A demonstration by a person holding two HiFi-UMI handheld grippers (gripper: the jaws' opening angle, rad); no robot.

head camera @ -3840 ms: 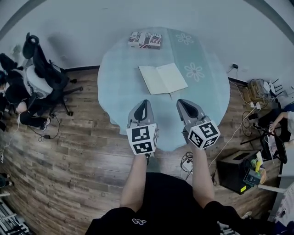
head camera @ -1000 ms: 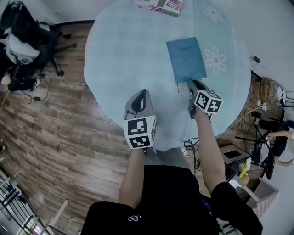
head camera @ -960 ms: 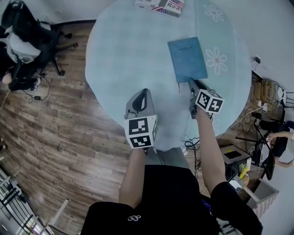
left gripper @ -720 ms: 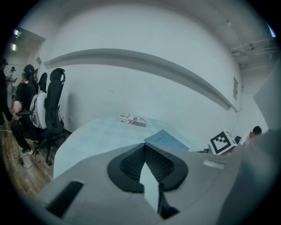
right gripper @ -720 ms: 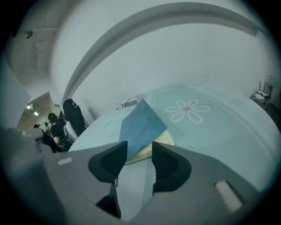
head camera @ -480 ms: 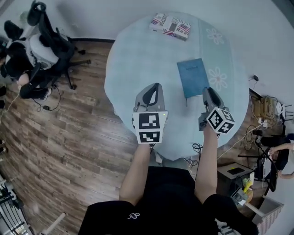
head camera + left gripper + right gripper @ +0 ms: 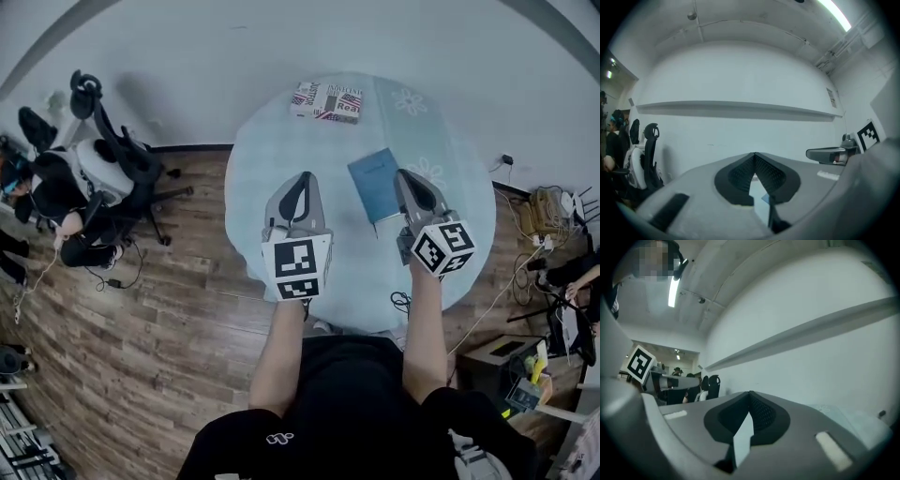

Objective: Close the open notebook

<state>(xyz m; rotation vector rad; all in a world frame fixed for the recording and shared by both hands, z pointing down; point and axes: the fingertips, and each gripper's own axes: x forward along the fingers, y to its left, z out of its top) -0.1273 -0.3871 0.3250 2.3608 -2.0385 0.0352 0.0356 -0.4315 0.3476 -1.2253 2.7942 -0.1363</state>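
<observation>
On the worktop [image 7: 272, 150] the notebook [image 7: 375, 184] lies flat, blue cover up, already shut, so the job looks done. In the head view it sits between my grippers, nearer the right. Left gripper [image 7: 301, 178] and right gripper [image 7: 406, 174] are both pinched together, nothing in them, pointed level at the wall; I judge they're parked clear so nothing snags the cover. Printed book [image 7: 326, 101] at the far edge, well apart.

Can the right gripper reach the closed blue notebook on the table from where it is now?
Probably yes. The notebook lies flat on the table with nothing on it, right beside the right gripper in the head view. The gripper's jaws are shut and empty.
</observation>
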